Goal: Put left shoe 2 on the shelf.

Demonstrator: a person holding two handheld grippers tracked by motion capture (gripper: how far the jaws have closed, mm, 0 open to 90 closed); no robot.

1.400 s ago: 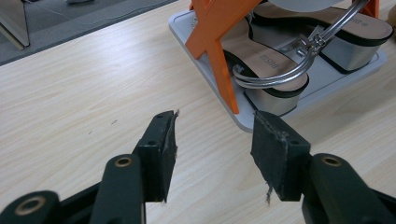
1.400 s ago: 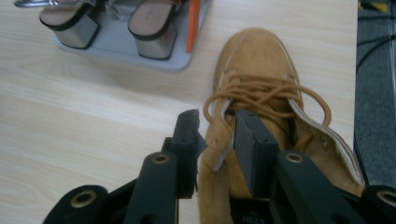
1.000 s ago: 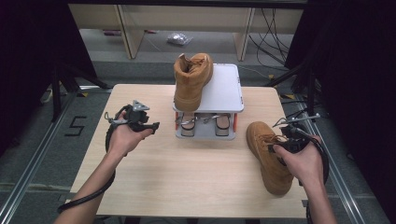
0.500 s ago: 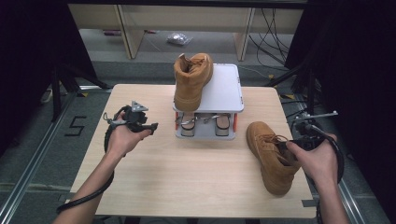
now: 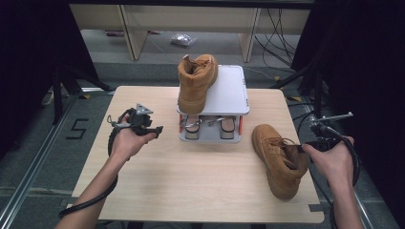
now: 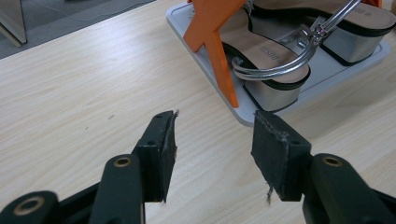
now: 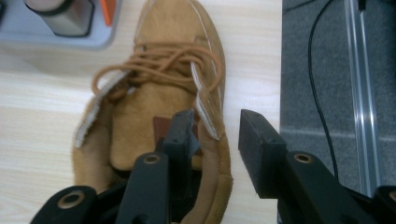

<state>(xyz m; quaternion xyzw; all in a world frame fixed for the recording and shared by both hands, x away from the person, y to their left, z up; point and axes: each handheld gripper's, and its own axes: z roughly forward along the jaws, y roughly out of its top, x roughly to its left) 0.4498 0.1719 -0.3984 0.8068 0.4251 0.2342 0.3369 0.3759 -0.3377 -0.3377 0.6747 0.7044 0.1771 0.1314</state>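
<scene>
Right gripper [image 7: 215, 133] has drifted toward the table's right edge, jaws just opening, straddling the tan boot's [image 5: 281, 158] collar wall without pressing it; that boot lies beside the shoe rack [image 5: 229, 93]. Left gripper [image 6: 214, 140] hovers half-open, empty. Likely next: close on the collar and lift the boot beside its mate [image 5: 195, 82] on the rack.

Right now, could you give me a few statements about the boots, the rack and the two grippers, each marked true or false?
1. One tan boot stands on the rack's top shelf. True; the boot on the rack is there.
2. The boot on the table lies left of the rack. False; it lies to its right.
3. The left gripper holds a sandal. False; its jaws are open over bare table.
4. The right gripper straddles the table boot's collar. True; one jaw inside, one outside.
5. Sandals sit on the lower shelf. True.
</scene>
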